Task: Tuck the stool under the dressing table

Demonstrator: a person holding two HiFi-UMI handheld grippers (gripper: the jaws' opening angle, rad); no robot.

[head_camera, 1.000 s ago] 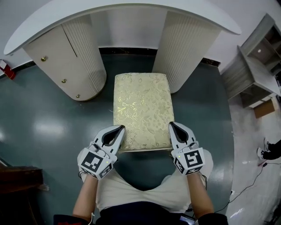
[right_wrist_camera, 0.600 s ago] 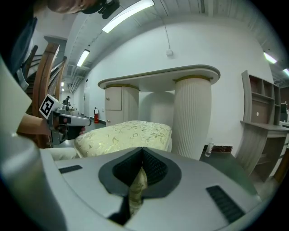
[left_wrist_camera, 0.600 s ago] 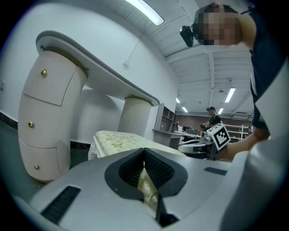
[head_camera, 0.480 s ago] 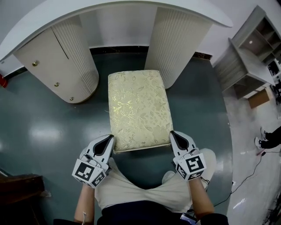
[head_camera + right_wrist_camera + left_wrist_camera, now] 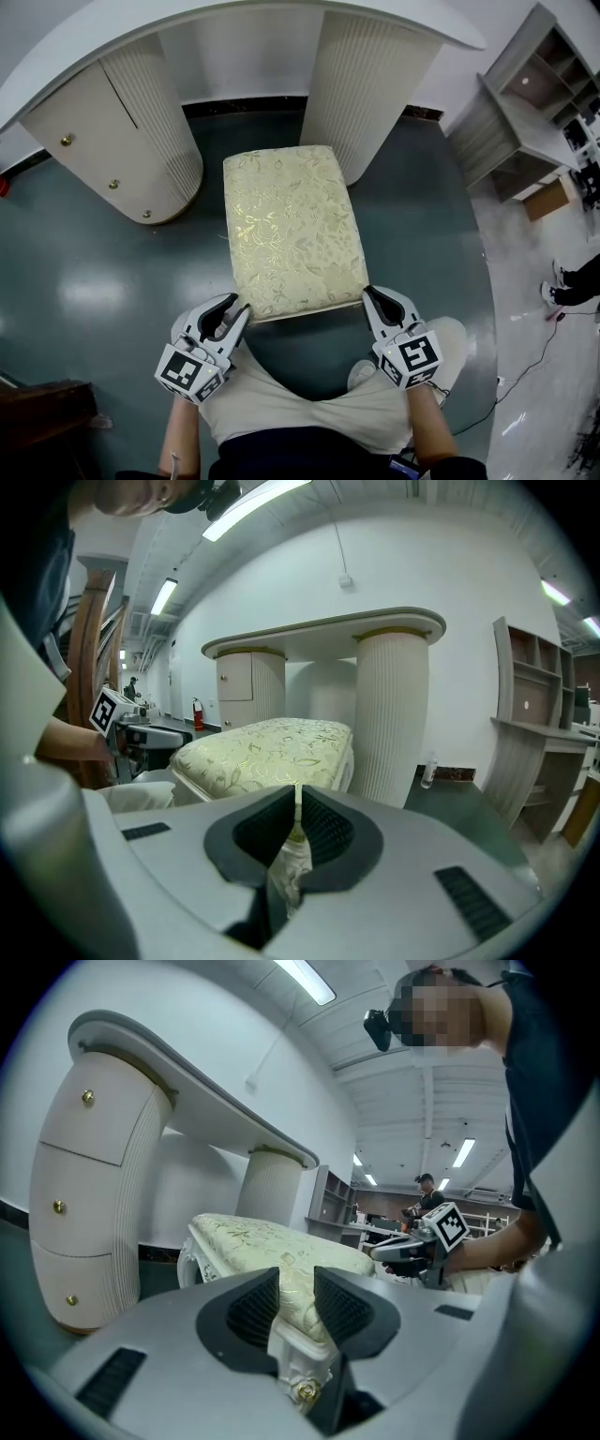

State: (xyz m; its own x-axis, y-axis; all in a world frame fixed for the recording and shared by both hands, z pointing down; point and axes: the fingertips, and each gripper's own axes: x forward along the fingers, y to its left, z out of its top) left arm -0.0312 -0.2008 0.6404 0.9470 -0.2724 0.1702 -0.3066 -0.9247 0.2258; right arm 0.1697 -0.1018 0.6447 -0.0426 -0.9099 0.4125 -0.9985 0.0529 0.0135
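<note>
The left gripper (image 5: pixel 239 304) has slid back to the near corner of the cream floral-cushioned stool (image 5: pixel 291 225), where its fingers (image 5: pixel 253 1312) have just been opening around it.

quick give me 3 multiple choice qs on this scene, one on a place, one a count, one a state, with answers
1. Where is the cream floral-upholstered stool relative to the white curved dressing table?
A) on top of it
B) on the dark teal floor in front of its knee gap
C) behind it

2. How many round brass knobs show on the white fluted drawer cabinet?
A) one
B) three
C) five

3. The left tongs are:
A) apart around the stool's near corner
B) shut on nothing
C) holding a bottle

Answers:
1 B, the head view shows it on the floor before the gap.
2 B, three sit in a row.
3 A, they have just been opening, with the corner between them.
</note>
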